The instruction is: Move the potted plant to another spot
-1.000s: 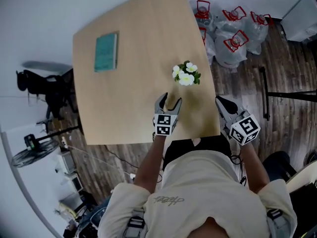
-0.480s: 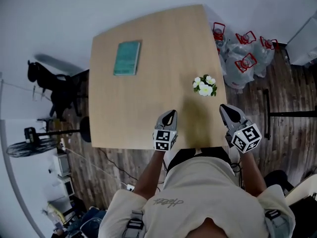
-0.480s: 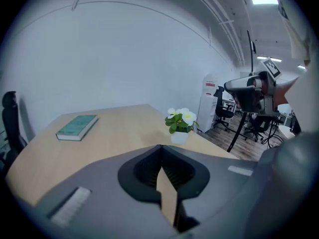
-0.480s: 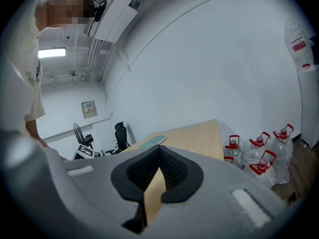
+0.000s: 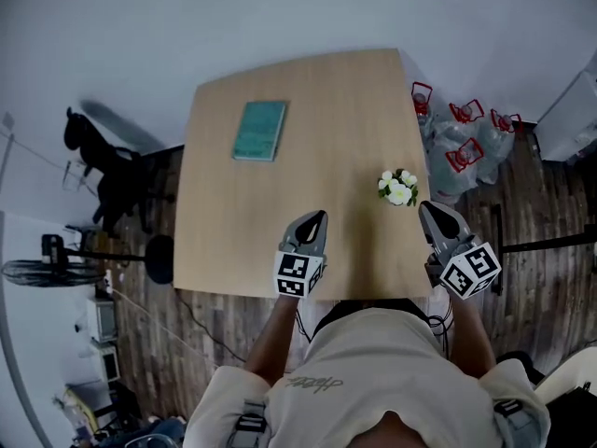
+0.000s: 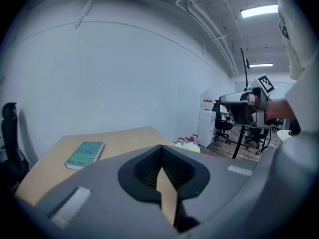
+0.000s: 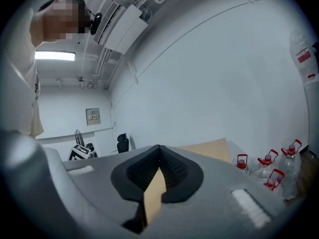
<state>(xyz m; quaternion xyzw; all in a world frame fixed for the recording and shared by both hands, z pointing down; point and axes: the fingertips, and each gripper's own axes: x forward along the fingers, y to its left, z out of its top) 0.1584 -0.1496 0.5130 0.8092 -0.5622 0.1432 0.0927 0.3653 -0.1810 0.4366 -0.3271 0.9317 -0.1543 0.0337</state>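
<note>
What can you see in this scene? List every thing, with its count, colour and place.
table: one, light wood, centre of the head view
book: one, teal, lying flat on the far left part of the table
potted plant: one, white flowers with green leaves, on the table near its right edge, apart from both grippers
water jugs: at least four, clear with red handles, on the floor right of the table
office chair: one, black, left of the table
fan: one, black, on the floor at far left
left gripper: one, grey, shut and empty, over the table's near edge
right gripper: one, grey, shut and empty, by the table's near right corner
</note>
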